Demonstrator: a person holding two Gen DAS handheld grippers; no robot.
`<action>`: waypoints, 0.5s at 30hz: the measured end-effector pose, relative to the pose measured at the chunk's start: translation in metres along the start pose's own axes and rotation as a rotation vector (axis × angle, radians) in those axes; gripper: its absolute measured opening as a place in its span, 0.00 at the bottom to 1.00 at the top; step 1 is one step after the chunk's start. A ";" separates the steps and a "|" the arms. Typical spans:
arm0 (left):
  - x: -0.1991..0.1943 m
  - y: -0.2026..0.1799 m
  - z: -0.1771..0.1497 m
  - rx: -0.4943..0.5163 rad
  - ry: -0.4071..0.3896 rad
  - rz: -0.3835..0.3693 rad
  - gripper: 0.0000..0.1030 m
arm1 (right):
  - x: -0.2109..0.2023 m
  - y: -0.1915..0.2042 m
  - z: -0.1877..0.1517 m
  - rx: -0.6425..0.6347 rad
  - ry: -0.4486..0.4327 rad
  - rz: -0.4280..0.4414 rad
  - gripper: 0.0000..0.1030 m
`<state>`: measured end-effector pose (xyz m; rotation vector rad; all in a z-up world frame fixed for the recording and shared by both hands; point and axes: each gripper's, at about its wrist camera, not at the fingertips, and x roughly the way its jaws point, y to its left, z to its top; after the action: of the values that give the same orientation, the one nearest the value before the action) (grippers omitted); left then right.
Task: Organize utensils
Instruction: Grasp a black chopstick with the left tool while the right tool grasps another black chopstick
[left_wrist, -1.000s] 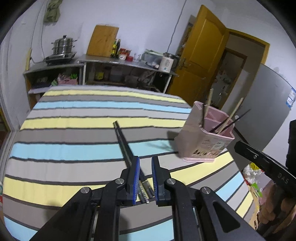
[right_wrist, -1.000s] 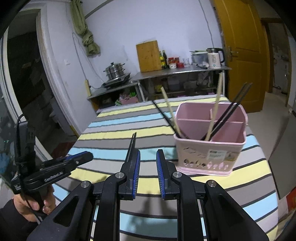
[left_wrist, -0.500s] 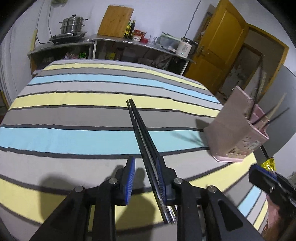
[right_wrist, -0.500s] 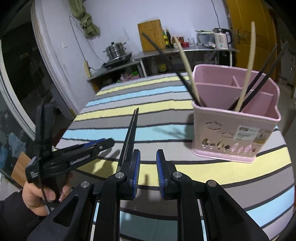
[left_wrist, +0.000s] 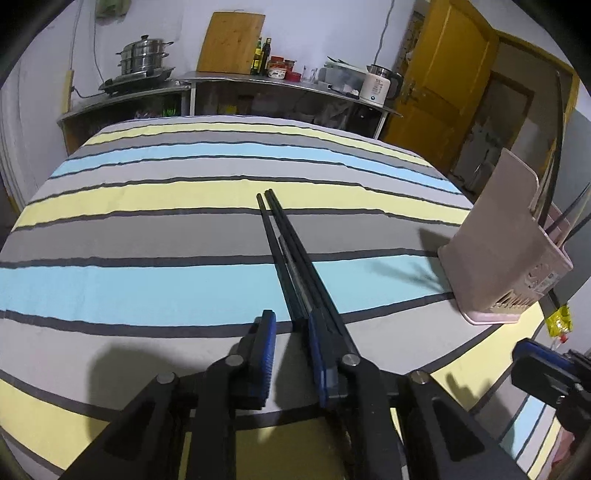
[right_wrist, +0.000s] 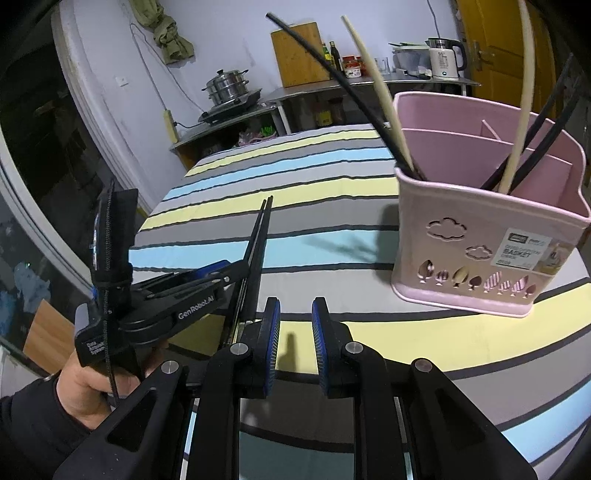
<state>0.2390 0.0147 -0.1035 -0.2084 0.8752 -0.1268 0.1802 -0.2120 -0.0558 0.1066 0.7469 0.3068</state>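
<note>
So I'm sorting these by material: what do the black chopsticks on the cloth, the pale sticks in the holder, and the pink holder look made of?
Black chopsticks: probably plastic or lacquered, since they are smooth, evenly dark and faintly glossy.
Pale sticks: likely bamboo or wood, cream and matte, though plastic is possible.
Pink holder: moulded plastic with a satin sheen, thin walls and cut-out cloud shapes.

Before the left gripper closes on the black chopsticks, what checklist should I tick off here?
1. Pair of black chopsticks between the left gripper fingers: ok, they lie against one blue pad; jaws closing.
2. Both sticks caught firmly: cannot tell.
3. Chopsticks side by side on the striped cloth: ok.
4. Right gripper empty and open: ok.
5. Pink plastic utensil basket upright: ok.
6. Free compartment in the basket: ok, one looks empty.
</note>
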 end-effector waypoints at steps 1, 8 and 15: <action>-0.001 0.003 -0.001 -0.007 -0.002 -0.004 0.15 | 0.001 0.001 0.000 -0.002 0.002 0.002 0.18; -0.010 0.014 -0.006 -0.008 -0.008 0.018 0.13 | 0.025 0.007 0.000 -0.019 0.031 0.018 0.18; -0.028 0.042 -0.014 -0.031 -0.003 0.046 0.11 | 0.070 0.025 0.012 -0.069 0.073 0.030 0.18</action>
<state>0.2113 0.0590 -0.1014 -0.2175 0.8789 -0.0704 0.2304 -0.1667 -0.0877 0.0413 0.8072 0.3662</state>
